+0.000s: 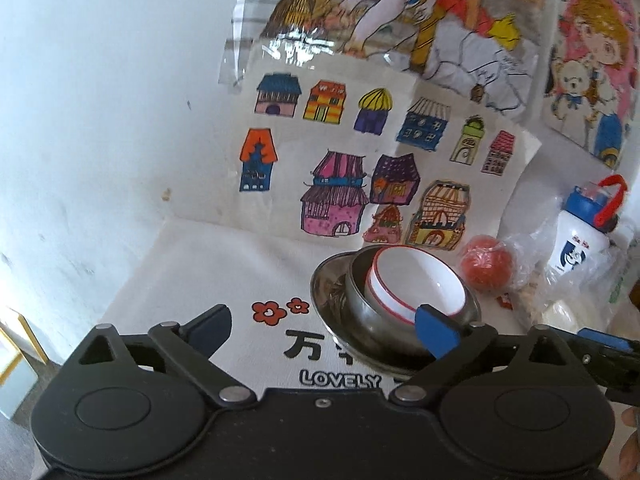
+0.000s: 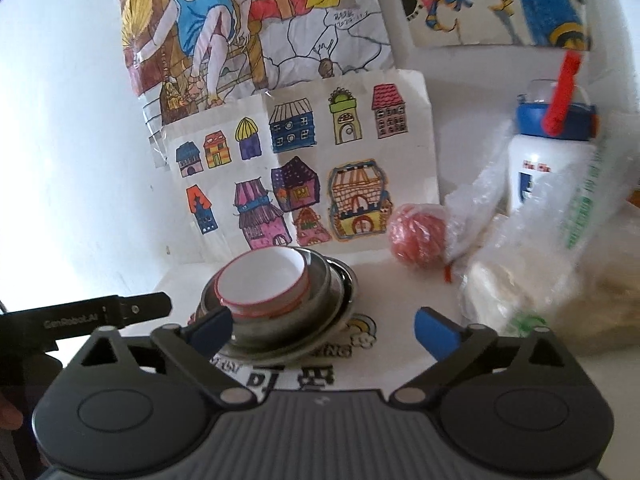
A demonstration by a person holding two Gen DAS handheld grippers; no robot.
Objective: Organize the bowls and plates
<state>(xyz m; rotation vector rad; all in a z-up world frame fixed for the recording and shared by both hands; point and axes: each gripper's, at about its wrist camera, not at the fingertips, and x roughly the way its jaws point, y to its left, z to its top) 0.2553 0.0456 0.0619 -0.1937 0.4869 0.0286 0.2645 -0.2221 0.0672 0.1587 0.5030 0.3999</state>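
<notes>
- On the cloth (image 1: 224,264), left of centre: left gripper (image 1: 324,330), jaws wide apart, nothing between the pads; stack at its right finger, no contact evident.
- Centre of cloth: steel plate (image 2: 340,312) at bottom, steel bowl (image 2: 320,280) nested in it, white bowl (image 2: 260,280) with red rim on top. Largest lowest, smallest highest; judged a finished nest, stable and compact.
- White bowl seated slightly tilted in the steel bowl; rim not level in either view.
- Right of stack: right gripper (image 2: 324,330), jaws likewise wide apart, empty; left finger just in front of the stack's near edge, right finger well clear.
- Pose: both grippers pitched downward toward the table, side by side, flanking the stack; left gripper's body visible at the left edge of the right wrist view.
- Further right, clear of the work: red ball (image 1: 486,266), plastic bags (image 2: 532,264), bottle (image 2: 548,160) with blue cap.
- Behind: drawings (image 1: 360,160) leaning on the wall.
- Judgement: stacking appears complete.
</notes>
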